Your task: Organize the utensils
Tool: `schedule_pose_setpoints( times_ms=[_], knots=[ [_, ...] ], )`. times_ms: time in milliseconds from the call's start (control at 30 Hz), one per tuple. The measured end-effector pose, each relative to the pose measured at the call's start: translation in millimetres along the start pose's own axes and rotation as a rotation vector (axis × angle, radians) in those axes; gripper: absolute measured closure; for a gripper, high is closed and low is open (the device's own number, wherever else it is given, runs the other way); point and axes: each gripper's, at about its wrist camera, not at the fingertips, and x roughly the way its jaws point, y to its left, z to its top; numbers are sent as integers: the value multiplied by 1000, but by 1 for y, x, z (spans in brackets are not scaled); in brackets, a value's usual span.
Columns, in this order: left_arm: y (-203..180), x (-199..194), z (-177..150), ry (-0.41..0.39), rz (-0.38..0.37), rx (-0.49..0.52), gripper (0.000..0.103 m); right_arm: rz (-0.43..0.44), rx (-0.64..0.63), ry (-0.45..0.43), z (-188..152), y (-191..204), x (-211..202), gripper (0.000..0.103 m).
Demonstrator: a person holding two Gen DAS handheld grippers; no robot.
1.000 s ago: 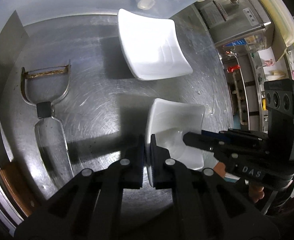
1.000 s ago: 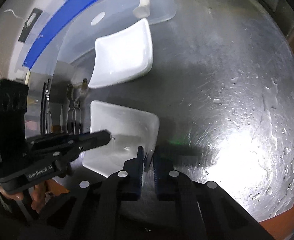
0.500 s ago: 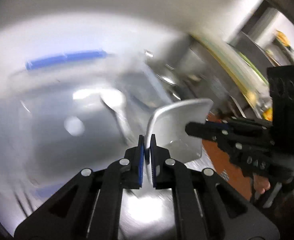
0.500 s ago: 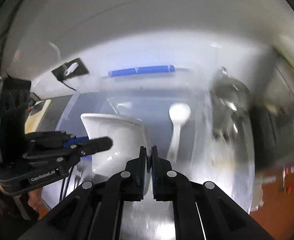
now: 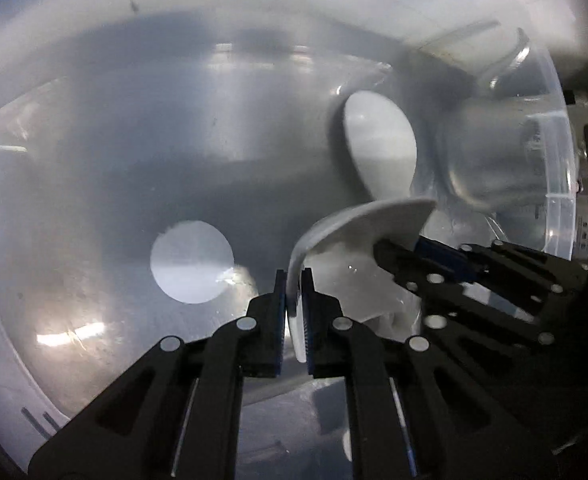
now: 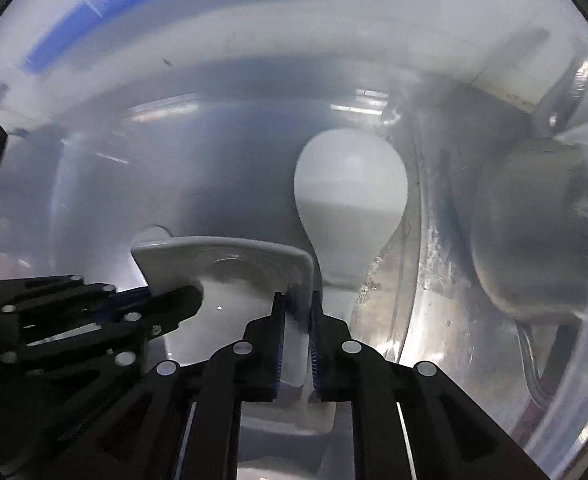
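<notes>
Two hand-held grippers share one white dish [image 5: 358, 236], each pinching an opposite rim, and both hang it over the inside of a clear plastic bin [image 5: 558, 184]. The left hand-held gripper [image 5: 294, 280] has its pads pressed tight on the dish's left wall. The right hand-held gripper [image 6: 297, 304] straddles the right wall; its jaws are opening, and a thin gap shows on at least one side of the rim, so I judge its grip is being let go while the left one alone carries the load.

From the left wrist view the right hand-held gripper [image 5: 390, 250] reaches in over the dish's far edge; from the right wrist view the left hand-held gripper [image 6: 190, 296] does the same from the other side. The dish [image 6: 230, 256] sits roughly level between them, open side up.

What the coming move turns on is the white spoon [image 6: 350, 196] lying in the bin just beyond the dish, bowl away from the cameras and handle running back under the dish's right corner. In the left view the spoon [image 5: 380, 148] lies up and right of the dish. The right hand is the nearer one, so setting down likely needs the dish kept left of the spoon.
</notes>
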Motion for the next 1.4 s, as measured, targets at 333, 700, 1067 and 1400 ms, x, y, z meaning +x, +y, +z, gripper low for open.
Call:
schedule_pose_setpoints(
  times_ms=[333,700,1067,1400],
  knots=[
    [-19,-46,-17,-141,70,73,97,-9,-72,-189,-26,9,-68,79],
    [-57,-159,-231,-605,-128,363,37,274,-165,-401,-240,-27,-130,54],
    [-27,-8,-216,-289,-160,100,60,291,78,-246,-263,-54,-37,54],
    [-42,21,-189,-269,-97,64,71,204,121,-334,-236,-63,-30,36]
  ],
)
